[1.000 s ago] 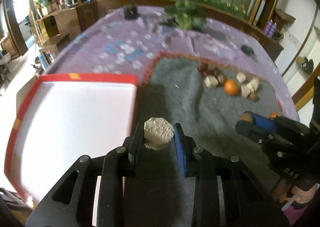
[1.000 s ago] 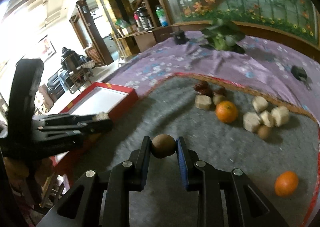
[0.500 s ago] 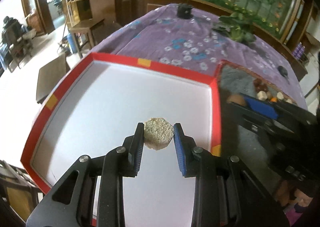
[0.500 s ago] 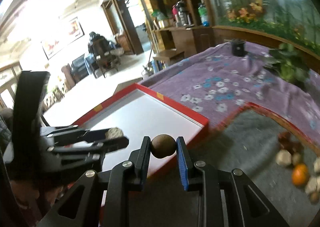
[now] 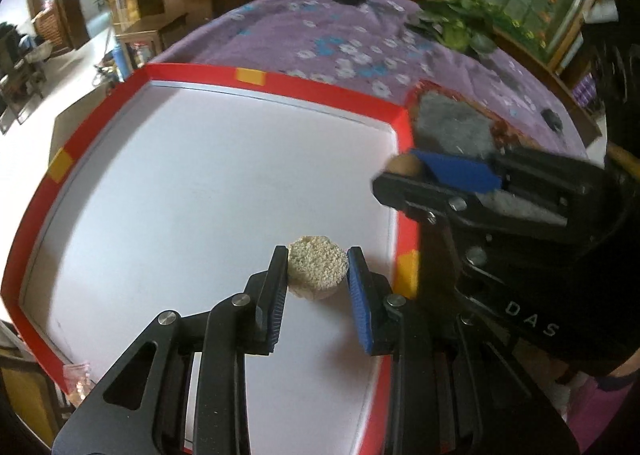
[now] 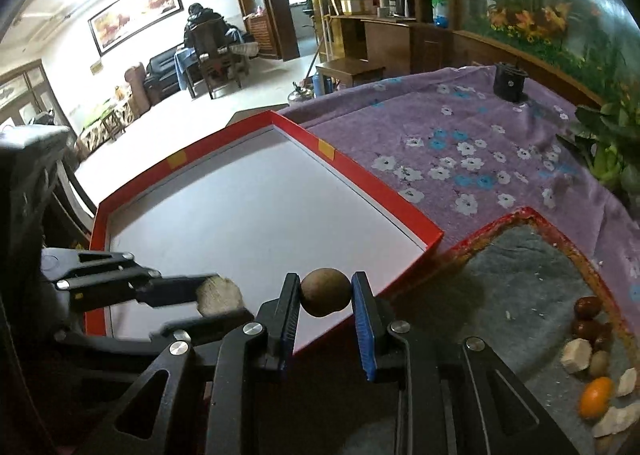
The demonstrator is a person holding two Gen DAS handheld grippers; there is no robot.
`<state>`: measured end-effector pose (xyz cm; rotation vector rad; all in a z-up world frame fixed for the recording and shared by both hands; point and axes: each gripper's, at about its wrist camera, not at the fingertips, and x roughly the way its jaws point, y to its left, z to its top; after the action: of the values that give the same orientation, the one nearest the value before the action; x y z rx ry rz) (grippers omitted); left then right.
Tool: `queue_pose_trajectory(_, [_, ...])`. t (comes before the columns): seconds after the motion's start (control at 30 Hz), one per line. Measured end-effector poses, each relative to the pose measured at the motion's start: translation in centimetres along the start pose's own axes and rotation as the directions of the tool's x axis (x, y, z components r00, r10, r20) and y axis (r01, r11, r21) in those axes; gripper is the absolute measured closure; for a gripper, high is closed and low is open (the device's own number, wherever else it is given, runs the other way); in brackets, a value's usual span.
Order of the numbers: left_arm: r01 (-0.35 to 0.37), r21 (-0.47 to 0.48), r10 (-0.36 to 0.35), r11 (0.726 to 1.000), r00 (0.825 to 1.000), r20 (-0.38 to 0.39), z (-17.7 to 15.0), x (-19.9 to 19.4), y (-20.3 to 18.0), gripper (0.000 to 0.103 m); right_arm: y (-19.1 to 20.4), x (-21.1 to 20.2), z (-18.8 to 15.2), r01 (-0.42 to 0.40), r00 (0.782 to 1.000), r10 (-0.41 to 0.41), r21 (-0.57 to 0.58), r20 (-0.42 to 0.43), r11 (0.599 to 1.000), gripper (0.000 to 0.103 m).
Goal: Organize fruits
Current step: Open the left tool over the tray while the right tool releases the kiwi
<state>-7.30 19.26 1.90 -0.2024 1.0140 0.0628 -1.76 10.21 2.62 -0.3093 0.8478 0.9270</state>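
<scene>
Left gripper (image 5: pixel 318 287) clamped on a pale, grainy round piece (image 5: pixel 317 272), hanging over the white floor of the red-rimmed tray (image 5: pixel 403 143) near its right-hand wall — nothing but bare tray floor beneath and ahead. Right gripper (image 6: pixel 326 313) clamped on a small brown round fruit (image 6: pixel 325 292), poised at the tray's near corner, the fruit just over the red rim or barely inside; cannot tell which. No long axis on either piece — both roundish, so no turning needed before release.

Of the two, left plainly the nearer to a set-down: already well inside the walls, with open room to the far side and to the left. Right probably needing a short push forward over the rim first. Both grippers close side by side at that corner, so crowding between them the likeliest snag; better spread along the tray.

Remaining fruits — an orange one (image 6: pixel 596 397), pale chunks and dark red pieces — heaped on the grey mat (image 6: pixel 520 287) to the right, well apart from the tray, on the purple flowered cloth (image 6: pixel 460 143) covering the table.
</scene>
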Motion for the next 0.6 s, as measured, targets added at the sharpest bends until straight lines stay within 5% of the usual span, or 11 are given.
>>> queue_pose_trajectory(0.17, [0.014,-0.025,-0.014,1.0,1.0,-0.012,0.1,0.1,0.0,0.071,0.9,0.7,0.5,0.068,0.997,-0.07,-0.076,-0.02,0.995,0.079])
queue_pose_trajectory(0.3, [-0.004,-0.043,0.003,0.999,1.0,-0.005,0.1,-0.2,0.2,0.049,0.7,1.3,0.9,0.035,0.999,-0.036,-0.049,-0.022,0.998,0.078])
queue_pose_trajectory(0.4, [-0.034,-0.042,0.035,0.999,0.999,0.016,0.1,-0.7,0.4,0.046,0.2,1.1,0.8,0.04,0.999,-0.04,-0.022,-0.018,0.999,0.077])
queue_pose_trajectory(0.47, [-0.054,-0.041,0.055,0.998,0.998,0.024,0.1,-0.7,0.5,0.038,-0.4,0.2,0.5,0.029,1.0,-0.029,0.006,0.009,1.0,0.073])
queue_pose_trajectory(0.6, [-0.069,-0.034,0.07,0.997,0.996,0.047,0.0,-1.0,-0.2,0.038,-1.0,-2.5,-0.5,0.023,0.996,-0.028,0.063,0.08,0.998,0.067])
